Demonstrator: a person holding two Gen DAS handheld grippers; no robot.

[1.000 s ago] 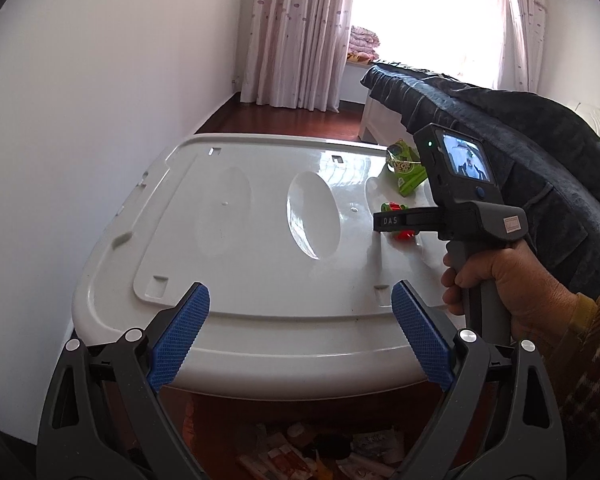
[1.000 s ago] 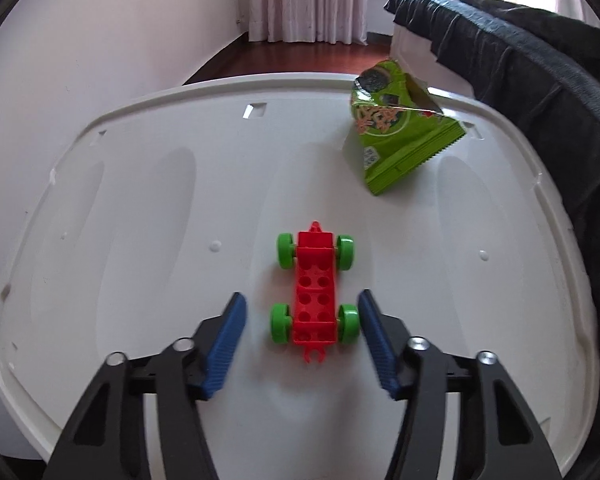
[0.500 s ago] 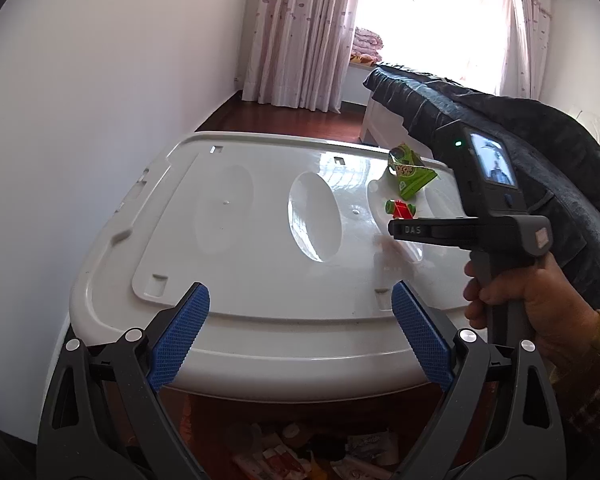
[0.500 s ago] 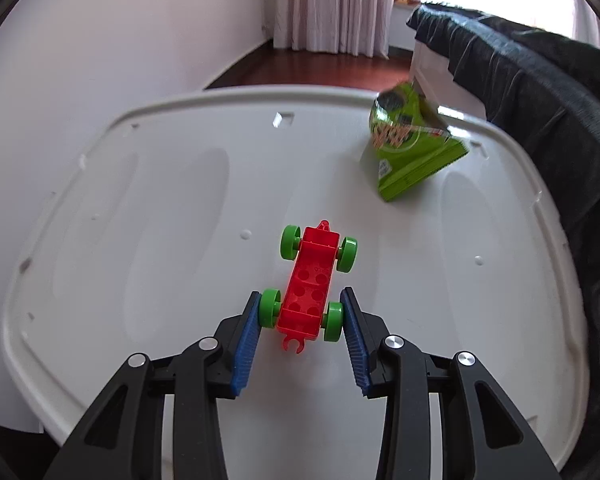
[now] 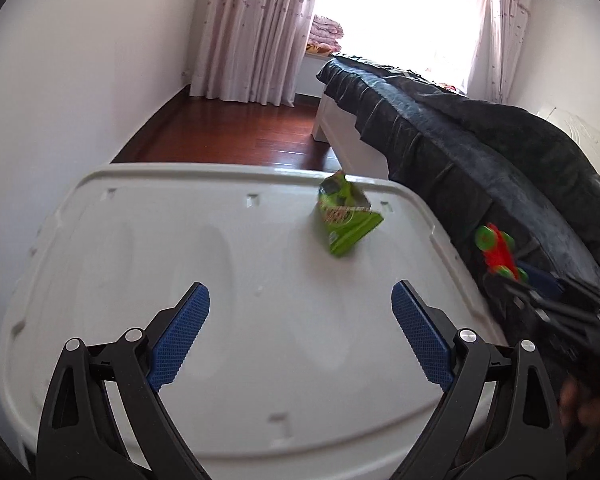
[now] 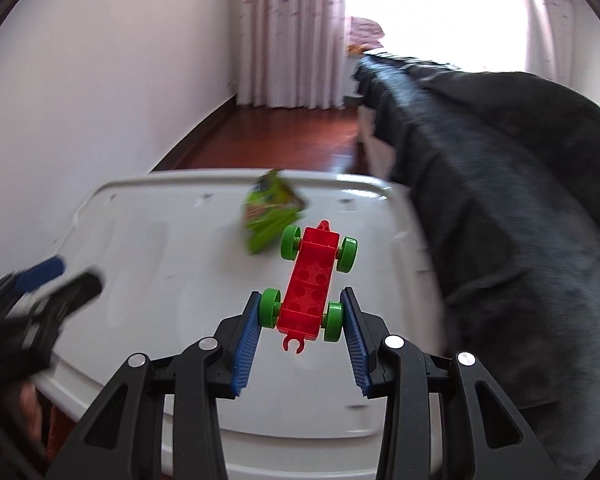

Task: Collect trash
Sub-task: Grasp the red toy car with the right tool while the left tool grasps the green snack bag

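Note:
A green snack wrapper (image 5: 345, 221) lies on the white plastic bin lid (image 5: 228, 264), toward its far right side; it also shows in the right wrist view (image 6: 269, 213). My right gripper (image 6: 300, 314) is shut on a red toy car with green wheels (image 6: 310, 280) and holds it lifted above the lid (image 6: 168, 264). In the left wrist view the car (image 5: 498, 254) and the right gripper (image 5: 536, 280) sit at the right, over the lid's edge. My left gripper (image 5: 300, 312) is open and empty above the lid's near half, short of the wrapper.
A bed with a dark blanket (image 5: 480, 152) runs along the lid's right side. A white wall (image 5: 68, 100) stands on the left. Wooden floor (image 5: 236, 136) and curtains (image 5: 256, 32) lie beyond the lid.
My right gripper has closed on the toy car and lifted it off the lid toward the right. My left gripper has moved forward over the lid.

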